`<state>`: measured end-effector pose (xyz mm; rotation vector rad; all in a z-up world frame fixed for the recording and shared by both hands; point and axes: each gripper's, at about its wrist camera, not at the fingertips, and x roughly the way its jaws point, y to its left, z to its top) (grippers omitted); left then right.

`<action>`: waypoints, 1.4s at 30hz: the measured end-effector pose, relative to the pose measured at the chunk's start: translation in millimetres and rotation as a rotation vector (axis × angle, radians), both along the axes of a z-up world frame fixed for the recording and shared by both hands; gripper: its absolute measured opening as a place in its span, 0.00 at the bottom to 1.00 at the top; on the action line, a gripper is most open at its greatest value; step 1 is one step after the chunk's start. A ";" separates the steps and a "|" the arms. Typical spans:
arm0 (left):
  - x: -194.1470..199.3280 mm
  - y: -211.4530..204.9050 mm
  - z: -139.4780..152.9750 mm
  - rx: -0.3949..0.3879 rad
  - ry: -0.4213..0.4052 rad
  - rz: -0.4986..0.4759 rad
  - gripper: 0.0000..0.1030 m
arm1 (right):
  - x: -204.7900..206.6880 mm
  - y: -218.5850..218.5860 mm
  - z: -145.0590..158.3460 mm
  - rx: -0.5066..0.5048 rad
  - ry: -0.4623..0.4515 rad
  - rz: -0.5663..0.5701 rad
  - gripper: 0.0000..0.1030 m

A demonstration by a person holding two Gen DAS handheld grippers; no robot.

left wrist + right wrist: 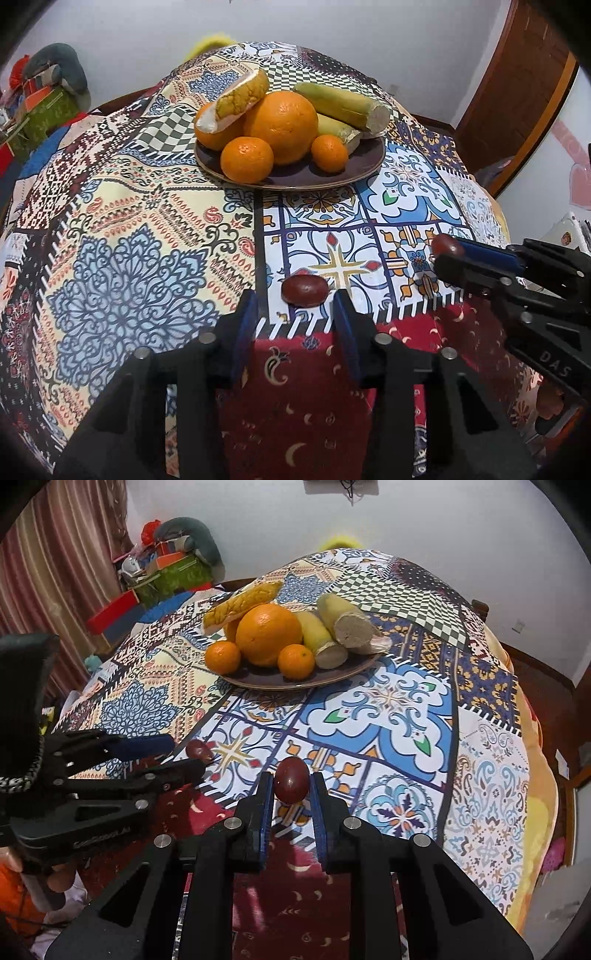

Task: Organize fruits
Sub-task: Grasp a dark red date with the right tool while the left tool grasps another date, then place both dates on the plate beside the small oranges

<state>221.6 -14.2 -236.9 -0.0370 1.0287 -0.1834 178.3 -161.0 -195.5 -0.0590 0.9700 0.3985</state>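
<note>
A: Between the right gripper (291, 788) fingers: dark red oval fruit (291, 785), upright, lifted off the patterned tablecloth (388, 716). Pads clamped on both flanks. Lower tip half hidden behind the blue pads.

B: From the left wrist view, same fruit (447, 246) seen only as a red nub past the right gripper (445, 254) tips; rest covered by the fingers.

A: Second red fruit (305, 290) lying flat on the cloth, just ahead of the left gripper (295, 306). Jaws apart, one finger either side, no pad touching it as far as can be told. From the right wrist view, that fruit (199, 750) partly masked by the left gripper (177, 753) tip.

B: Farther back: brown plate (325, 181) with large orange (280, 125), two small oranges, one (246, 159) left and one (328, 153) right, plus yellow cut stalks (343, 105) and a yellow wedge (240, 99). Another orange behind, mostly hidden.

A: Right wrist view alone: striped curtain (55, 572), a fingertip (55, 880) under the left handle. Left wrist view alone: wooden door (517, 92).

B: Open cloth between both red fruits and plate rim. Near cloth edge falling away below both grippers; table's far edge cut by fisheye rim.
</note>
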 end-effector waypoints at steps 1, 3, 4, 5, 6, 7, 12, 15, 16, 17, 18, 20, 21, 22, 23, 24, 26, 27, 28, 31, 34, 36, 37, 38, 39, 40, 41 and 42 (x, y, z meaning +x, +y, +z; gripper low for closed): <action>1.1 -1.4 -0.6 0.006 -0.003 -0.002 0.37 | 0.4 -2.0 0.0 0.001 -0.001 -0.005 0.17; 2.5 -3.5 -1.6 0.005 -0.005 -0.013 0.31 | 0.8 -4.2 -0.1 0.000 0.000 -0.010 0.17; 2.7 -3.1 -1.7 -0.004 -0.003 -0.020 0.26 | 1.0 -5.2 -0.3 0.000 0.001 -0.013 0.17; 2.9 -3.7 -1.8 -0.009 0.000 -0.023 0.25 | 1.5 -6.6 -0.6 0.000 0.002 -0.016 0.17; 3.0 -4.2 -1.2 -0.006 -0.002 -0.022 0.25 | 1.9 -7.7 -0.7 0.001 0.002 -0.017 0.17; 2.4 -5.0 -0.7 -0.001 -0.007 -0.024 0.24 | 2.4 -8.4 -0.8 0.003 0.003 -0.018 0.17; 0.1 -4.3 6.1 -0.002 -0.023 -0.019 0.24 | 5.4 -9.8 1.9 0.009 -0.004 -0.021 0.17; 0.3 -3.6 16.5 0.003 -0.048 -0.013 0.24 | 8.0 -10.2 5.2 0.015 -0.013 -0.021 0.17; 1.6 -2.9 20.0 0.003 -0.057 -0.011 0.24 | 9.2 -10.3 6.5 0.016 -0.017 -0.021 0.17; 2.3 -2.9 23.0 0.004 -0.065 -0.010 0.24 | 10.9 -10.2 8.2 0.018 -0.023 -0.021 0.17; 3.2 -3.3 27.1 0.005 -0.076 -0.009 0.24 | 12.1 -10.3 9.6 0.020 -0.026 -0.021 0.17; 6.4 -3.9 32.7 0.007 -0.092 -0.008 0.24 | 15.7 -10.3 13.2 0.025 -0.037 -0.021 0.17; 7.6 -4.0 35.0 0.007 -0.100 -0.007 0.24 | 17.1 -10.3 14.7 0.027 -0.044 -0.021 0.17; 9.1 -4.4 37.8 0.004 -0.108 -0.008 0.24 | 19.2 -10.1 17.0 0.029 -0.051 -0.021 0.17; 11.2 -5.2 40.5 0.003 -0.116 -0.009 0.24 | 20.9 -9.8 18.7 0.031 -0.057 -0.020 0.17; 13.1 -5.8 42.4 0.002 -0.122 -0.009 0.24 | 22.2 -9.5 20.2 0.030 -0.062 -0.018 0.17; 19.0 -7.0 46.3 -0.003 -0.133 -0.009 0.24 | 25.6 -7.9 23.0 0.030 -0.075 -0.013 0.17; 21.2 -7.1 47.3 -0.005 -0.137 -0.009 0.24 | 27.5 -7.4 23.8 0.031 -0.078 -0.011 0.17; 25.3 -7.7 48.9 -0.007 -0.144 -0.007 0.24 | 29.5 -6.9 24.5 0.031 -0.080 -0.010 0.17; 32.1 -8.2 51.3 -0.009 -0.155 -0.006 0.24 | 36.8 -5.8 24.7 0.031 -0.089 -0.008 0.17; 41.8 -9.1 51.9 -0.015 -0.163 -0.009 0.24 | 46.6 -5.0 23.3 0.033 -0.092 -0.012 0.17; 46.9 -10.0 50.8 -0.019 -0.163 -0.011 0.24 | 51.9 -4.4 22.4 0.034 -0.095 -0.014 0.17; 50.9 -10.9 49.9 -0.021 -0.163 -0.012 0.24 | 55.6 -3.9 21.6 0.033 -0.097 -0.016 0.17; 53.0 -11.3 49.0 -0.023 -0.162 -0.014 0.24 | 59.3 -3.6 21.0 0.035 -0.097 -0.018 0.17; 55.5 -11.9 47.7 -0.023 -0.161 -0.016 0.24 | 62.5 -3.8 20.3 0.038 -0.095 -0.019 0.17; 57.4 -12.4 46.5 -0.022 -0.160 -0.019 0.24 | 65.8 -3.9 19.3 0.039 -0.094 -0.020 0.17; 59.6 -13.5 44.6 -0.019 -0.159 -0.023 0.24 | 69.5 -3.4 18.1 0.040 -0.093 -0.020 0.17; 61.6 -14.1 43.1 -0.018 -0.157 -0.027 0.24 | 71.5 -3.0 17.5 0.039 -0.094 -0.020 0.17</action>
